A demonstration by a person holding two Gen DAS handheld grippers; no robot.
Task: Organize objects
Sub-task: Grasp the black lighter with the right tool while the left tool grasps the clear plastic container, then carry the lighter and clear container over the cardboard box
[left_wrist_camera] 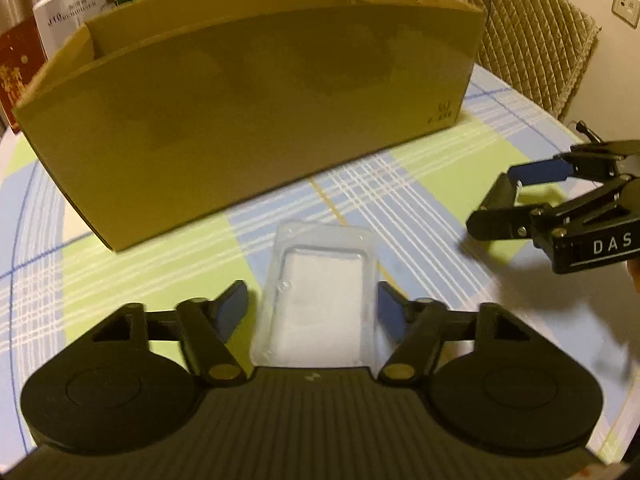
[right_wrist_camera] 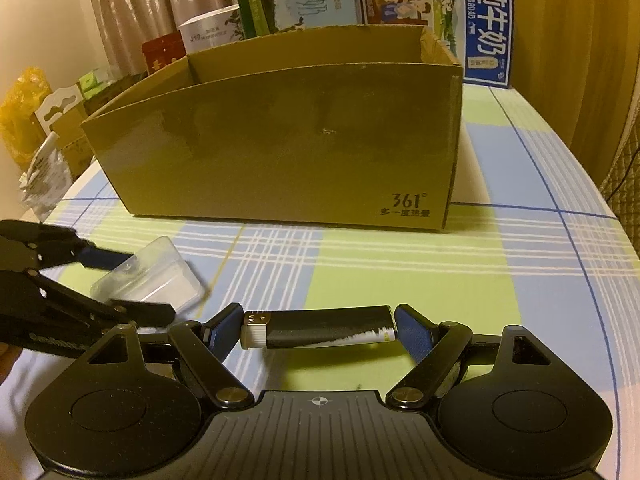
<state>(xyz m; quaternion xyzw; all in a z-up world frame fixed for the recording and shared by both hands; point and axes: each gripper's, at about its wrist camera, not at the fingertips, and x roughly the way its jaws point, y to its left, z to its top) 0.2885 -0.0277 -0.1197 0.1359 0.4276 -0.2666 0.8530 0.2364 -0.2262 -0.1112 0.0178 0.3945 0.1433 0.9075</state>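
now both claws grip: left claw (left_wrist_camera: 312, 308) clear tray (left_wrist_camera: 320, 292), right claw (right_wrist_camera: 318, 326) tube (right_wrist_camera: 320, 332).

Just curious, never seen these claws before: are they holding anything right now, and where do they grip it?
Left gripper holds a clear tray by its long sides. Right gripper holds a black tube by its two ends.

Quilted chair (left_wrist_camera: 532, 40), curtains (right_wrist_camera: 132, 8), checked tablecloth (right_wrist_camera: 440, 264).
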